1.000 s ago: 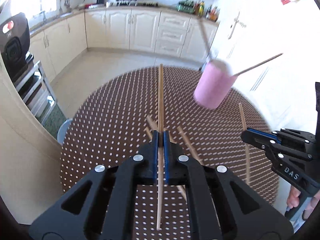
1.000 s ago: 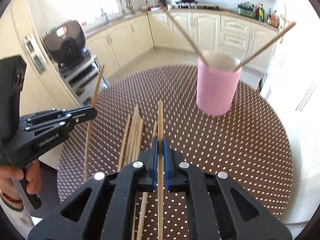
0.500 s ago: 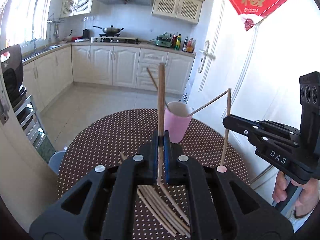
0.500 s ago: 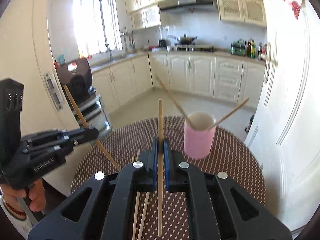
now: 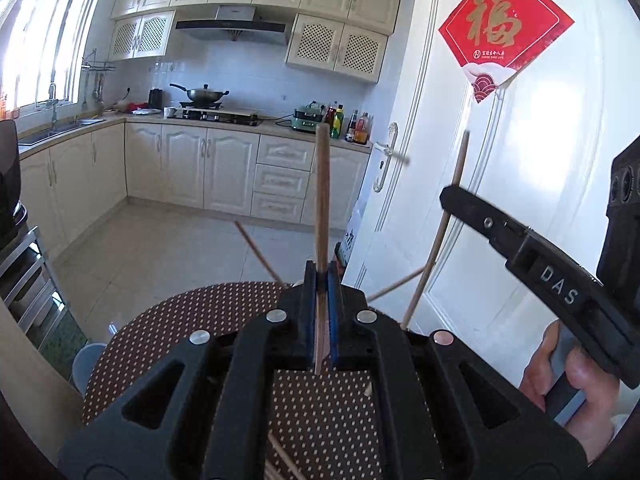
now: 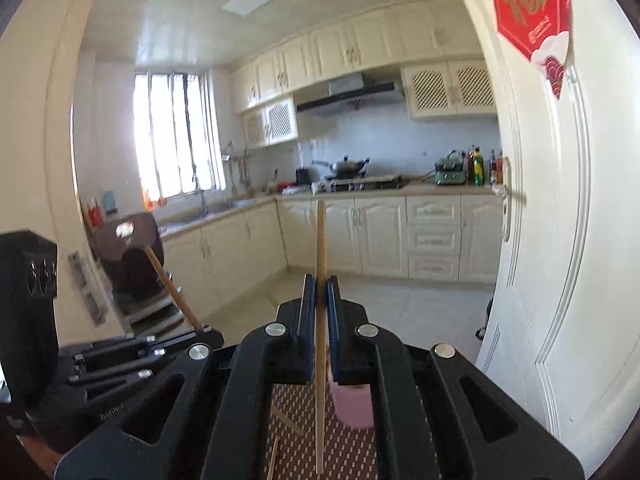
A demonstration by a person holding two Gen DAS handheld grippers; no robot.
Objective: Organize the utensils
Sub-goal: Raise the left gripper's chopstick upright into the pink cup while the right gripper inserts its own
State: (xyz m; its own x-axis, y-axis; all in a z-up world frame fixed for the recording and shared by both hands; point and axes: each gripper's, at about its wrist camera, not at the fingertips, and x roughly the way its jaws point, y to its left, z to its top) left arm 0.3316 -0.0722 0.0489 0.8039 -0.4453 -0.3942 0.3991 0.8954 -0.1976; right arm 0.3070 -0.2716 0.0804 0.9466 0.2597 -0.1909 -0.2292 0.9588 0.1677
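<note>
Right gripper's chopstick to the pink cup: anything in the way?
Nothing visible blocks it. The right gripper is shut on its chopstick, and the pink cup sits just below its fingertips on the dotted table. The cup's mouth is hidden behind the gripper.

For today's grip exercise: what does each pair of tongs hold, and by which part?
Left tongs: one chopstick, gripped near its lower end. Right tongs: another chopstick, gripped about mid-length, with stick showing above and below.

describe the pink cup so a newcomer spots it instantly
Start at the round brown polka-dot table. In the right wrist view the pink cup stands upright on it, just behind the right hand-held gripper. It is the only pink, cylindrical thing; everything around it is thin wooden chopsticks.
</note>
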